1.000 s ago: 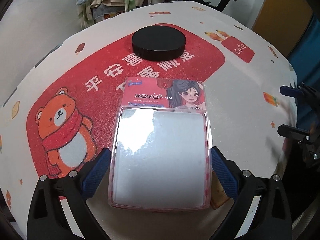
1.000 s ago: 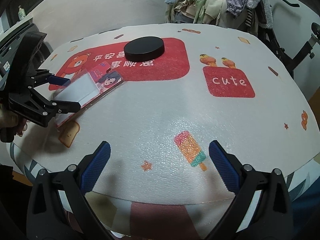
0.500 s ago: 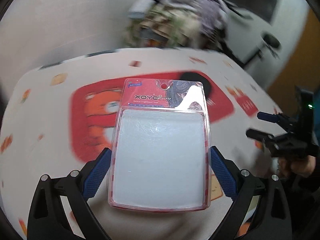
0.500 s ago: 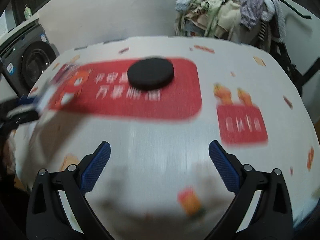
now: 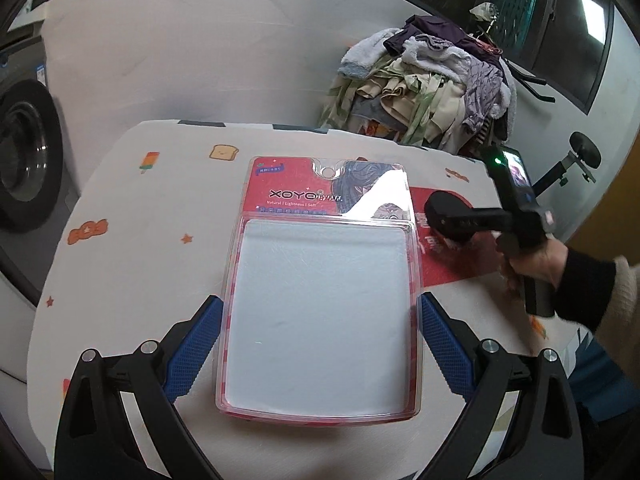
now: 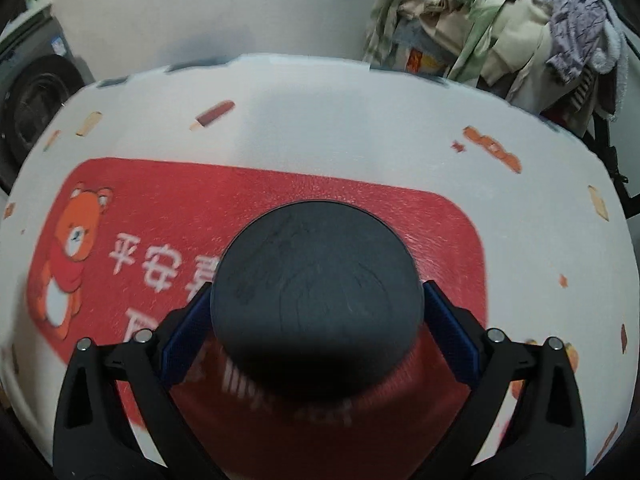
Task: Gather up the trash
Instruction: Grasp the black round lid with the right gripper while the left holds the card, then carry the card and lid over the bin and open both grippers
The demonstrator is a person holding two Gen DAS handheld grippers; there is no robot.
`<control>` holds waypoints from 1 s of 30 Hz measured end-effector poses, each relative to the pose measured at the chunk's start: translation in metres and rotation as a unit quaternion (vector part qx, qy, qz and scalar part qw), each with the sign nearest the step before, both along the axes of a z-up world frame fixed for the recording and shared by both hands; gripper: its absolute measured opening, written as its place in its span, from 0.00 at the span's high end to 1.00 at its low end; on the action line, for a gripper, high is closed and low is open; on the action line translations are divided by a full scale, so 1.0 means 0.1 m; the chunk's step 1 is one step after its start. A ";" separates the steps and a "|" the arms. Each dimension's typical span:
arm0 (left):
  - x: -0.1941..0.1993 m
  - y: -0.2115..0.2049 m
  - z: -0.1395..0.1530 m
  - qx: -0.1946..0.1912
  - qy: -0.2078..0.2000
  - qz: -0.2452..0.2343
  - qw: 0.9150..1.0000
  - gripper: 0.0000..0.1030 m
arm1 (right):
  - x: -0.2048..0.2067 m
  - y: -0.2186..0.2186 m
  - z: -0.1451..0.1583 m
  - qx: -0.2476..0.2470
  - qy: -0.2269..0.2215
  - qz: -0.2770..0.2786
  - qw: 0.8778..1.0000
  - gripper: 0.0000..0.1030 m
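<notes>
The left gripper (image 5: pixel 318 344) clamps the flat, glossy plastic blister pack (image 5: pixel 322 300) above the table, while at three o'clock the right gripper (image 6: pixel 316 320) straddles the round matte-black lid (image 6: pixel 316 304), grip unclear.

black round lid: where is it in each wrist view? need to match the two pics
Left wrist: black lid at mid-right, mostly hidden behind the right gripper and the blister pack.
Right wrist: lid fills the centre, between the jaws.
Shared landmark: the red panel with white characters on the table mat, under the lid in both.
</notes>
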State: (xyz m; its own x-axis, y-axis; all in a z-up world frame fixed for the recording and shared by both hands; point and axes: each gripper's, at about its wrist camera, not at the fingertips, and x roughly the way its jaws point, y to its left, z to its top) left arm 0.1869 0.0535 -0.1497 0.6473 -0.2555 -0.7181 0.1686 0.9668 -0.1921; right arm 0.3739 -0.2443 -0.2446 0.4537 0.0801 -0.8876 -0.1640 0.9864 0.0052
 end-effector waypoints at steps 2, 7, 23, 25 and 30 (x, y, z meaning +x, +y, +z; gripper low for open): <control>-0.02 0.02 -0.01 -0.002 0.000 0.001 1.000 0.09 | 0.07 0.01 -0.01 0.001 0.002 -0.005 1.000 0.05; -0.08 0.02 0.00 -0.010 0.001 0.001 1.000 0.09 | 0.03 0.04 0.02 -0.005 -0.006 0.008 1.000 0.10; -0.63 -0.35 0.28 -0.021 -0.009 -0.044 0.999 0.09 | -1.33 0.12 0.75 0.041 -0.087 0.061 0.994 0.10; -0.75 -0.40 0.32 -0.020 -0.010 -0.051 0.998 0.09 | -1.57 0.09 0.84 0.049 -0.097 0.061 0.992 0.10; -1.10 -0.53 0.36 -0.012 -0.010 -0.071 0.997 0.09 | -2.22 -0.05 0.98 0.085 -0.111 0.045 0.989 0.10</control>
